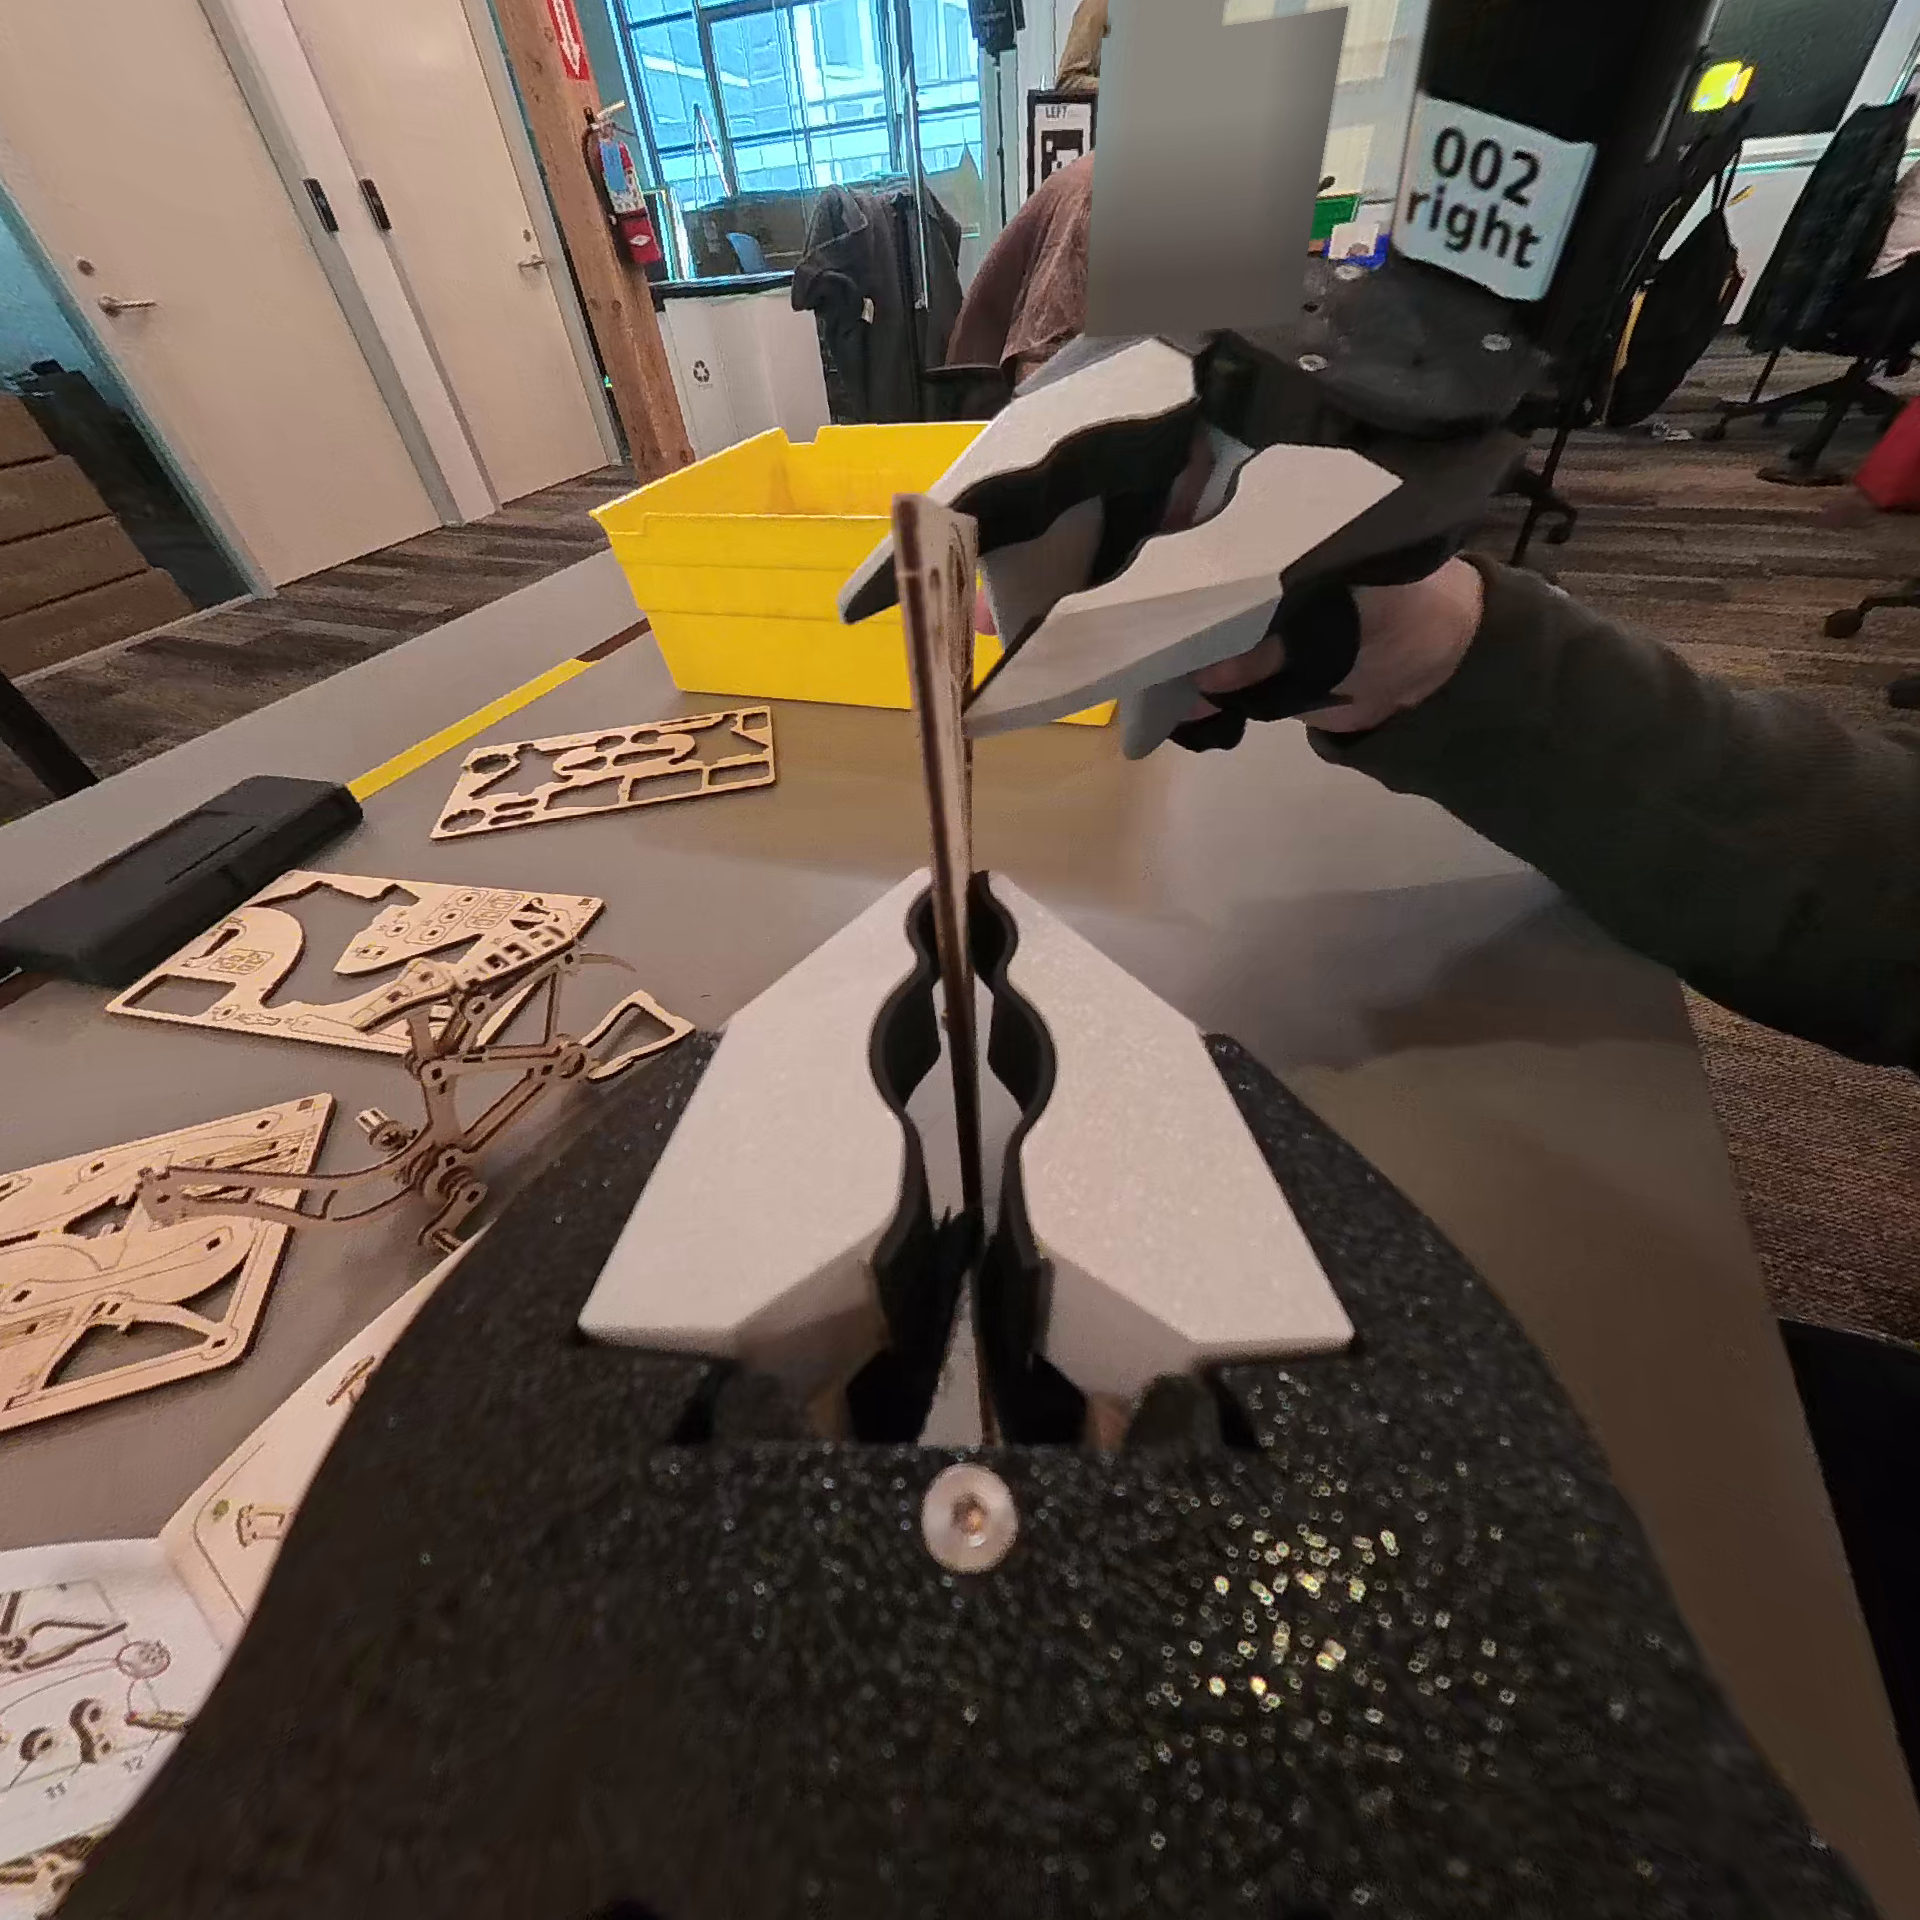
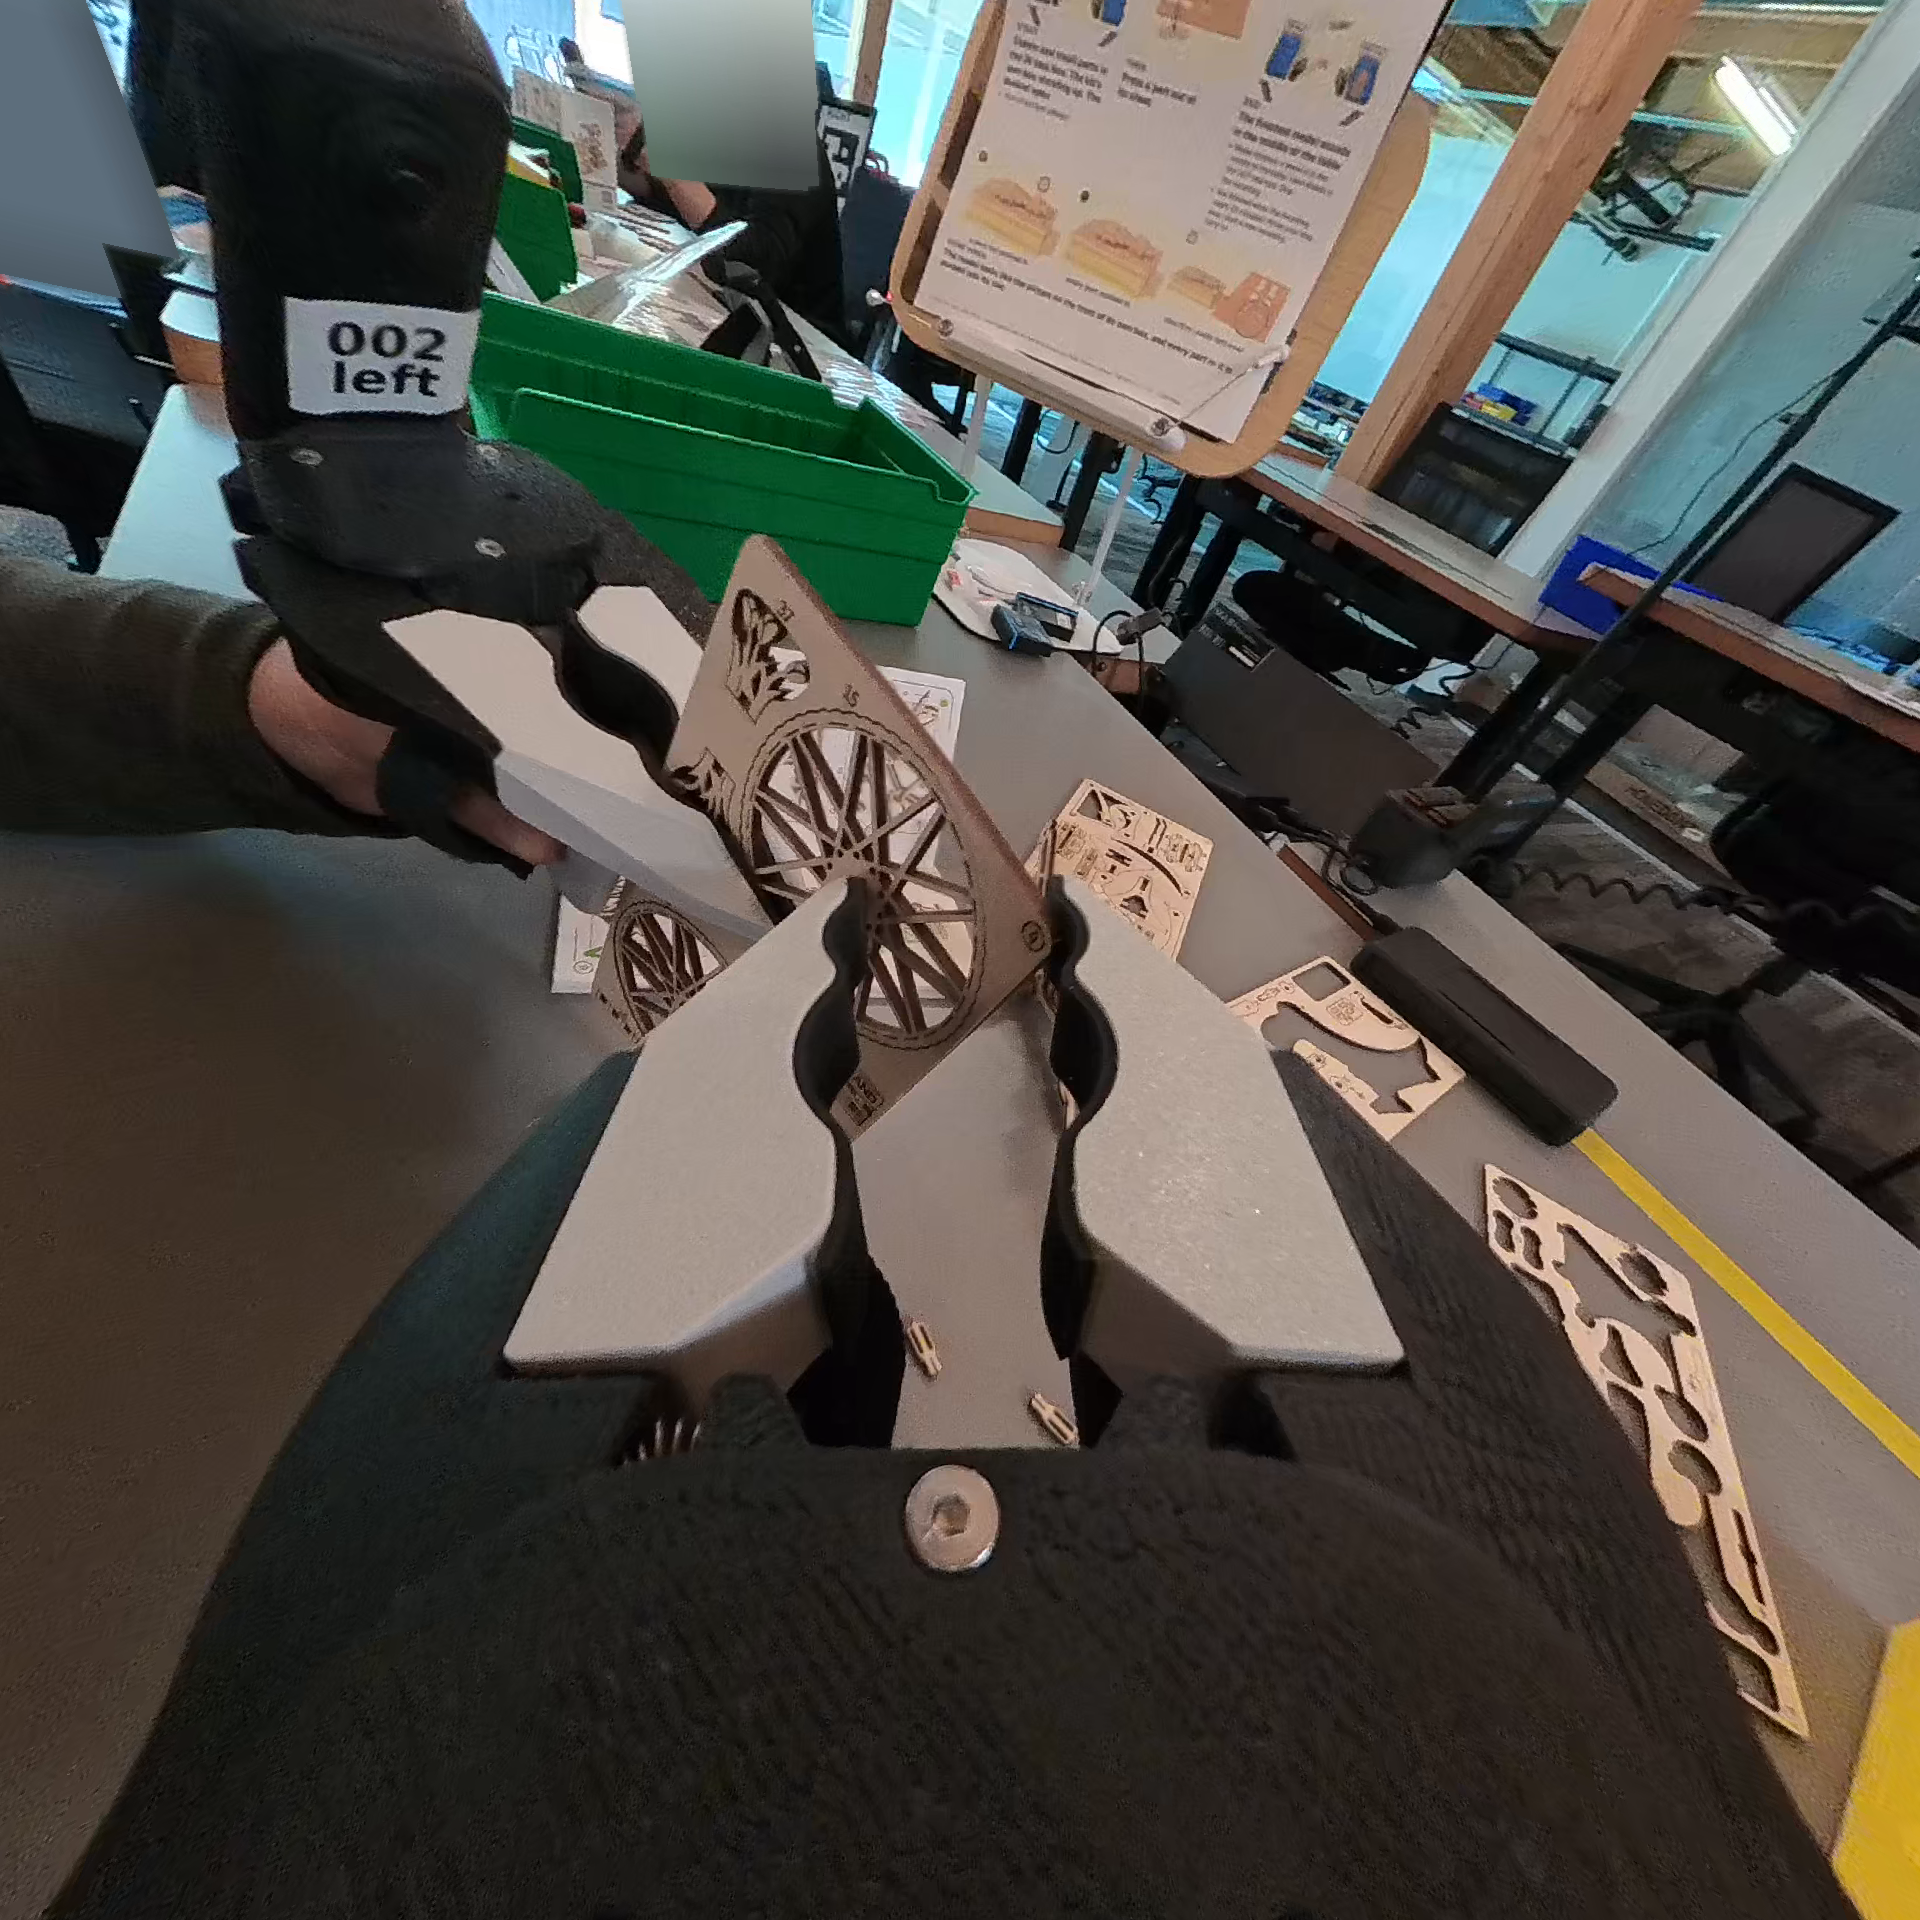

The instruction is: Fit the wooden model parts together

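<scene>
Clamped in the left tool [image 1: 951, 940], the thin wooden sheet [image 2: 831, 769] (light, brittle at its wheel spokes) wants an edge grip; the right tool [image 2: 951, 940] stands apart.

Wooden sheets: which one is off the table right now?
The wheel-pattern sheet, held upright in the left tool. The other cut-out sheets, like the emptied one, lie flat on the table.

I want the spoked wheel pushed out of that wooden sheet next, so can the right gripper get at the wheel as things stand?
Probably yes. The left gripper holds the wooden sheet upright, and the right gripper is open, its fingertips straddling the sheet's edge beside the wheel. Nothing blocks that face.
</scene>
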Action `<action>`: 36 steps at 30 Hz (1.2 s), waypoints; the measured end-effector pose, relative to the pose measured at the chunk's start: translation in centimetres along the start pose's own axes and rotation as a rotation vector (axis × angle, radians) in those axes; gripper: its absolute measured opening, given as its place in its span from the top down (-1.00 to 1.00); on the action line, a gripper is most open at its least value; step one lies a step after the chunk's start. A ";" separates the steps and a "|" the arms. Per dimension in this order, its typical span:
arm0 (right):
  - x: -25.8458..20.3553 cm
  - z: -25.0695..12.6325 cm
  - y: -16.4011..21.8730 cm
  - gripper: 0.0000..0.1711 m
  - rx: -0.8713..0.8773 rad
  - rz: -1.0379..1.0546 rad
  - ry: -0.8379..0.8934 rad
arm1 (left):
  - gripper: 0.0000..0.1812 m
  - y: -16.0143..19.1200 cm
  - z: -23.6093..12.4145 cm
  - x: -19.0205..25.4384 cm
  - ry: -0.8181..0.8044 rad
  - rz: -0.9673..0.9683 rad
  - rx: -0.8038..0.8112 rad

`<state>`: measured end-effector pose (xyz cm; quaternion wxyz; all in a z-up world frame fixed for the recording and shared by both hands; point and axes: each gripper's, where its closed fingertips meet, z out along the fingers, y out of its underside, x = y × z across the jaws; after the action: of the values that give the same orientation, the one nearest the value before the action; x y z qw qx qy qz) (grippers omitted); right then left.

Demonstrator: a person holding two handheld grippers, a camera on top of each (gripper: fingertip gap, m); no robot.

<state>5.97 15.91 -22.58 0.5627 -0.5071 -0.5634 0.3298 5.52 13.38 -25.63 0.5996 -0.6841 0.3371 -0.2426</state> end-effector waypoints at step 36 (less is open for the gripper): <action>-1.5 -0.4 -1.0 0.74 0.174 0.332 -0.262 | 0.99 -1.2 -0.6 0.6 0.203 -0.199 0.149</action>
<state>5.95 14.18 -22.03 0.4643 -0.4954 -0.5098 0.5283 5.61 12.60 -24.38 0.5845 -0.6397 0.3077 -0.3931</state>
